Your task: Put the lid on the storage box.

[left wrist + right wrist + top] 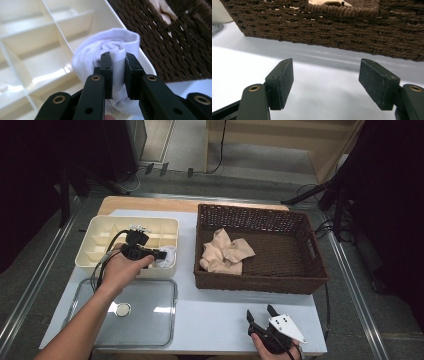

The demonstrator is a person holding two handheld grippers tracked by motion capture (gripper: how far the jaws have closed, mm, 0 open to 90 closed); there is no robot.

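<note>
1. The left gripper [117, 75] pinches the rolled white sock [110, 50] at the near right corner of the cream divided organizer box [95, 232].
2. The right gripper [325, 82] stands wide open and holds nothing, over the table [215, 320] before the wicker basket [260, 282].

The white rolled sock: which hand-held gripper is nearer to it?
Left. The left hand-held gripper pinches the white rolled sock at the cream organizer; the right hand-held gripper rests near the table's front edge, open.

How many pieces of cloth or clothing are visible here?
2. A rolled white sock sits in the cream divider box, at its corner nearest the basket, pinched by the left claw. A beige garment lies crumpled in the brown wicker basket; it might be several pieces.
</note>
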